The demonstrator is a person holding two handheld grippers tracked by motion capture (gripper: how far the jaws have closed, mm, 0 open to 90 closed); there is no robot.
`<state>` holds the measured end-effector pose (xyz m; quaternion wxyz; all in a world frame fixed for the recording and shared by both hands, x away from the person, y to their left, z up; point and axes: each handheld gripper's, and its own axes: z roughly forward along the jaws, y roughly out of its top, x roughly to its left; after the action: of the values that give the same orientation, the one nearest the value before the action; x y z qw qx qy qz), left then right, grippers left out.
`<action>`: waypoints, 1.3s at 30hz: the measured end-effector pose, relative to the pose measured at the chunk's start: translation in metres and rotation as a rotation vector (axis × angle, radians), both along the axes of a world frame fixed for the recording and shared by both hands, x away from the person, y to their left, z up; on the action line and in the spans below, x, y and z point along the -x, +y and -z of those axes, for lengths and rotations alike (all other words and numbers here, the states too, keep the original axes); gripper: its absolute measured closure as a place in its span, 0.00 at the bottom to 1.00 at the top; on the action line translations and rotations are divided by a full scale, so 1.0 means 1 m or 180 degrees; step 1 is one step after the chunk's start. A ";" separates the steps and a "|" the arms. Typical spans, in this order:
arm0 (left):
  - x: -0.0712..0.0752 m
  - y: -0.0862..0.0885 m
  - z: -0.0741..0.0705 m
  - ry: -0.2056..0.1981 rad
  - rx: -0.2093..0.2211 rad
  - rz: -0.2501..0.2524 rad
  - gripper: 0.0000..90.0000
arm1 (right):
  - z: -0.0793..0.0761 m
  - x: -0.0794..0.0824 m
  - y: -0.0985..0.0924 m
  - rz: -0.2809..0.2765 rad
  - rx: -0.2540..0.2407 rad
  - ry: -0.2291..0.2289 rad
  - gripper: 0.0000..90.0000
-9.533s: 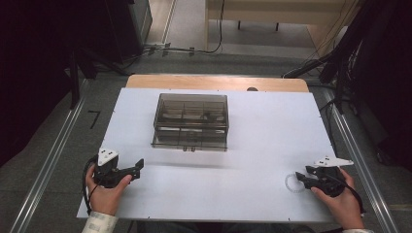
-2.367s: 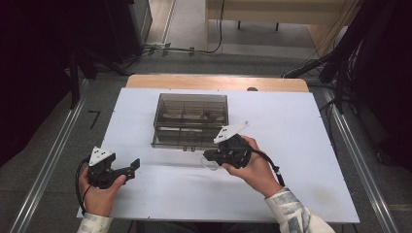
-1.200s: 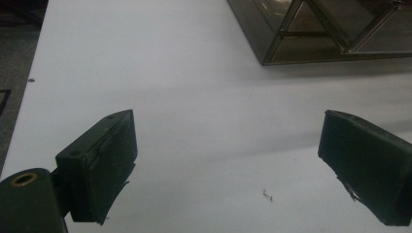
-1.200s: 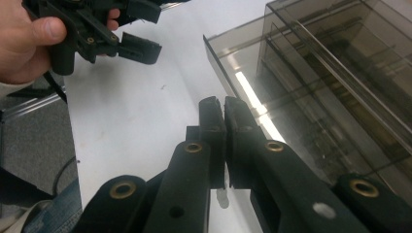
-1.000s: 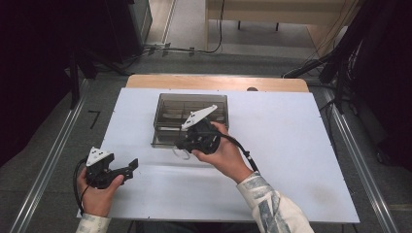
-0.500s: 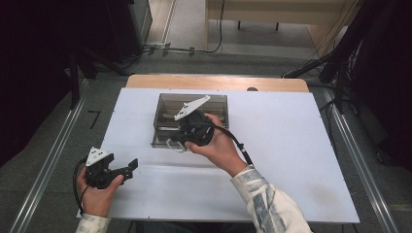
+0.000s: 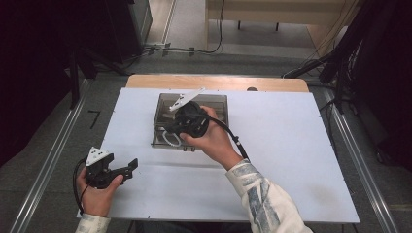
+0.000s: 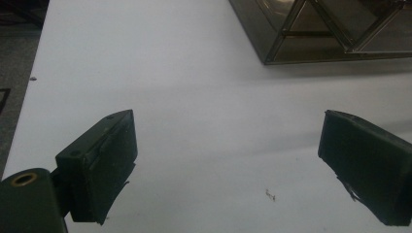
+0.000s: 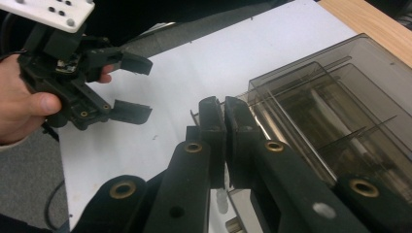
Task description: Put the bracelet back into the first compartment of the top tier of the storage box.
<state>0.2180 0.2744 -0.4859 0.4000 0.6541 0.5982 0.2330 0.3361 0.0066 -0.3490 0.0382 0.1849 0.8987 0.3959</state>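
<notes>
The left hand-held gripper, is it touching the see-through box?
Apart. In the high view, bare white table lies between the left hand-held gripper and the smoky clear box; its own view shows open jaws over bare table.

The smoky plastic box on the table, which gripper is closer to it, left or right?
The right. The right gripper is over the box's near left corner; the left gripper sits well off on the table, toward the near left.

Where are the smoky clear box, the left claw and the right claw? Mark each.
smoky clear box (image 9: 340, 92), right gripper view, lid top
left claw (image 7: 127, 167), high view, between its jaws
right claw (image 9: 224, 109), right gripper view, between shut tips
</notes>
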 end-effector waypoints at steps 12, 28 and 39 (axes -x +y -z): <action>0.000 0.001 0.000 -0.0002 0.0016 -0.0007 0.08 | 0.001 -0.014 0.012 0.0075 -0.0003 0.0008 0.94; 0.001 0.003 0.000 -0.0008 0.0019 -0.0012 0.08 | 0.018 -0.022 0.024 0.0104 0.0096 0.0092 0.94; 0.001 0.004 0.000 -0.0007 0.0021 -0.0016 0.08 | 0.033 -0.031 0.029 0.0213 0.0320 0.0055 0.94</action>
<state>0.2169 0.2784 -0.4861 0.4023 0.6510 0.6002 0.2327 0.3676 0.0352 -0.3819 0.0529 0.2161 0.9110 0.3472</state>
